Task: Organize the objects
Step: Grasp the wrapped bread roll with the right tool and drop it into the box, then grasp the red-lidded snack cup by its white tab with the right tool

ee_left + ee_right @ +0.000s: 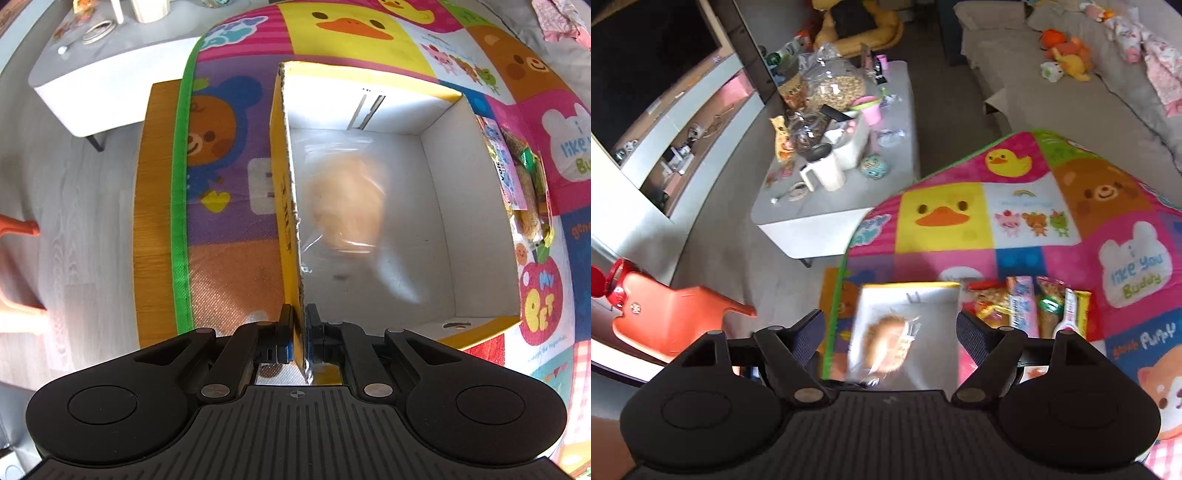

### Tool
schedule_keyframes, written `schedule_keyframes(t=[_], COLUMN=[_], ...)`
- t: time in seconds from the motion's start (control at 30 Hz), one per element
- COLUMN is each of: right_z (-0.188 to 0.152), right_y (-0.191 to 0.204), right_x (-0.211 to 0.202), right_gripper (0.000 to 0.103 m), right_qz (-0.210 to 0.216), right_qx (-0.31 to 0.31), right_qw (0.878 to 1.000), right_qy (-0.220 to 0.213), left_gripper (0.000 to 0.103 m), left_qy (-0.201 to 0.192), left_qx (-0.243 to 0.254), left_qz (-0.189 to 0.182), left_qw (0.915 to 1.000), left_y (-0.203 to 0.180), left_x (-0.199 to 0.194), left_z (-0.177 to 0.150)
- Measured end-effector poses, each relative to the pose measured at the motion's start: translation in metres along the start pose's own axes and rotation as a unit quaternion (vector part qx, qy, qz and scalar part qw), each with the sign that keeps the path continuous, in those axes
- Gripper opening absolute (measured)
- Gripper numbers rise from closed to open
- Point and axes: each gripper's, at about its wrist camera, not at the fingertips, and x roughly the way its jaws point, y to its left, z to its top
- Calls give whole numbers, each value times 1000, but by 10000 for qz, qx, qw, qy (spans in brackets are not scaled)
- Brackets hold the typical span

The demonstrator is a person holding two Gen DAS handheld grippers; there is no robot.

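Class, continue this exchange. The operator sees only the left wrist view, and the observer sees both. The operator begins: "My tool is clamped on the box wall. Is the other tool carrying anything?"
Observer: No. The right tool is open and empty.
Operator: Where is it pointing?
Observer: Down at the box; the bagged bun shows between its fingers.
Operator: I see packets edge-on beside the box. How do they lie?
Observer: The snack packets lie side by side in a row on the play mat, outside the box.
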Motion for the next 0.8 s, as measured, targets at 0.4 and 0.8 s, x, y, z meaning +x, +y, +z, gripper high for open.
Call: schedule_keyframes(t=[0.4, 0.8], right_z=[-72, -56], right_y=[-100, -185], right_x=[14, 107], right_gripper=[79, 79], right_qz=[-1529, -791], right_qx=[54, -241], right_qw=[9871, 9956], right_qy=[467, 429], left_gripper=[8, 7], left_qy=[49, 75], left_qx=[33, -349], left_qz=[122, 531], left_qw=[9999, 9980], left_y=[-6, -13], left_x=[2, 4], left_z=[2, 5])
